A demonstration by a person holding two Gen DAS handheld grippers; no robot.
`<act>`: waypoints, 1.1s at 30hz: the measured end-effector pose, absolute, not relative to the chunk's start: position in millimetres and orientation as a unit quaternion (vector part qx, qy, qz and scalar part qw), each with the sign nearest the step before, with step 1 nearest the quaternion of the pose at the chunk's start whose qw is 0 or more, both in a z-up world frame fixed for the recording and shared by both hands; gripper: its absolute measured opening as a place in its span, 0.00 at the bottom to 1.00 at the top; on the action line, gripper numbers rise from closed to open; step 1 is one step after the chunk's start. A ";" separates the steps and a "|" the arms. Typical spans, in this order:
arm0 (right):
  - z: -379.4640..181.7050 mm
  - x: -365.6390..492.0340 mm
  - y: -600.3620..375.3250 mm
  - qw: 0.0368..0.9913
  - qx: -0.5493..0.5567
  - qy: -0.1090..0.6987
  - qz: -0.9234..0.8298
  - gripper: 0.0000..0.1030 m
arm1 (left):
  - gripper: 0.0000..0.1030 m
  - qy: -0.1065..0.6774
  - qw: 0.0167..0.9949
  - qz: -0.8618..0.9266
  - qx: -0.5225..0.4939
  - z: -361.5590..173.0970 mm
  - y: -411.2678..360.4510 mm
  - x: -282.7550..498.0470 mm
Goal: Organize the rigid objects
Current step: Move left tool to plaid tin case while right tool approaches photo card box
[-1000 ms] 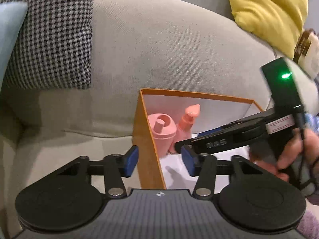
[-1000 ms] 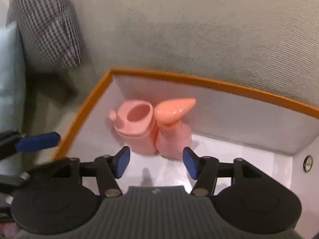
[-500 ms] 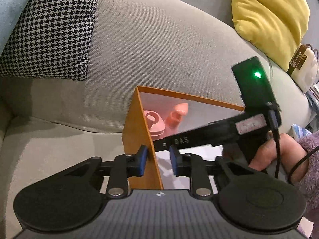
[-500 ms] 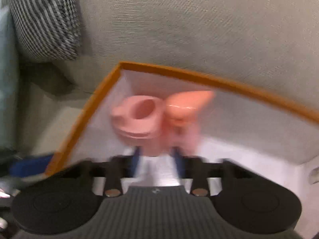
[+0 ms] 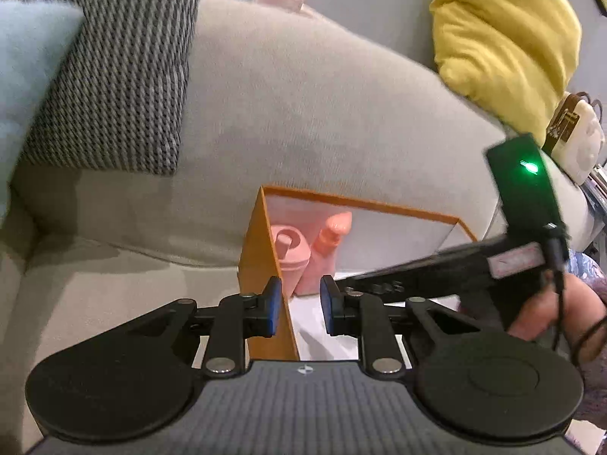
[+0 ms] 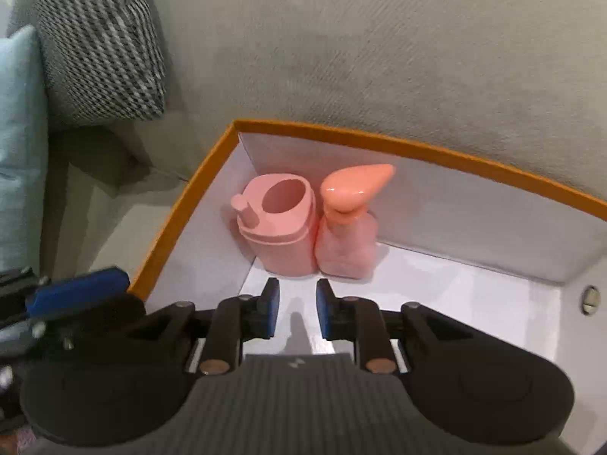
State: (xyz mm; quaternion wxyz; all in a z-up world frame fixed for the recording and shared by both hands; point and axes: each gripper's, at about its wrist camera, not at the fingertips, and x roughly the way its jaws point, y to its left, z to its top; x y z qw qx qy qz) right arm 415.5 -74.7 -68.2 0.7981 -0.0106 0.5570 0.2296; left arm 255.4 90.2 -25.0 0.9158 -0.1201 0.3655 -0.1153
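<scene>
An orange-rimmed box [image 6: 417, 155] with a white inside stands on the sofa seat. In its far left corner a pink cup-like container [image 6: 279, 223] and a pink pump bottle [image 6: 347, 242] stand upright, side by side and touching. My right gripper [image 6: 297, 309] hangs above the box floor, short of both. Its jaws are nearly together and parting slightly, with nothing between them. My left gripper [image 5: 301, 303] sits over the box's left wall [image 5: 261, 265] with its jaws narrow. The wall's top edge lies by the left pad [image 5: 274, 303], and white floor shows before the other pad. The container [image 5: 290, 250] and the bottle [image 5: 328, 242] show beyond it.
A houndstooth pillow [image 5: 114, 76] and a light blue cushion [image 5: 26, 76] lean at the left of the grey sofa back [image 5: 322, 113]. A yellow cushion [image 5: 504, 38] and a white bag [image 5: 580, 144] are at the right. A hand [image 5: 538, 314] holds the right gripper's black body [image 5: 474, 261].
The jaws of both grippers went from wide apart to close together. The right gripper drew up and back from the two pink things. The left gripper stayed over the box wall.
</scene>
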 end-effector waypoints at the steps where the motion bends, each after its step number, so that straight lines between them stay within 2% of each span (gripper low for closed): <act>1: -59.6 408.6 -79.6 0.804 -0.006 0.549 0.230 0.22 | 0.23 0.358 0.919 -0.113 -0.118 -19.8 89.8 248.7; 7: -20.3 355.3 -107.9 0.834 0.035 0.500 0.230 0.26 | 0.23 0.340 0.925 -0.108 -0.127 -0.2 90.0 195.8; 11: -8.3 308.1 -129.3 0.849 0.062 0.477 0.220 0.33 | 0.23 0.361 0.916 -0.106 -0.138 -2.4 86.5 157.5; 13: -6.1 284.6 -138.0 0.851 0.072 0.474 0.214 0.34 | 0.23 0.382 0.906 -0.108 -0.145 -7.3 83.6 142.6; 18: -18.7 227.7 -156.2 0.843 0.087 0.496 0.190 0.34 | 0.23 0.444 0.874 -0.111 -0.162 -32.3 73.8 107.7; 23: -38.6 182.1 -174.3 0.821 0.113 0.535 0.161 0.34 | 0.23 0.473 0.857 -0.119 -0.166 -48.8 63.4 88.6; 29: -63.7 154.5 -172.2 0.809 0.119 0.557 0.148 0.34 | 0.28 0.477 0.853 -0.102 -0.189 -64.7 66.2 88.6; 33: -73.4 152.1 -170.3 0.806 0.118 0.564 0.139 0.34 | 0.36 0.473 0.854 -0.092 -0.195 -74.0 64.7 96.4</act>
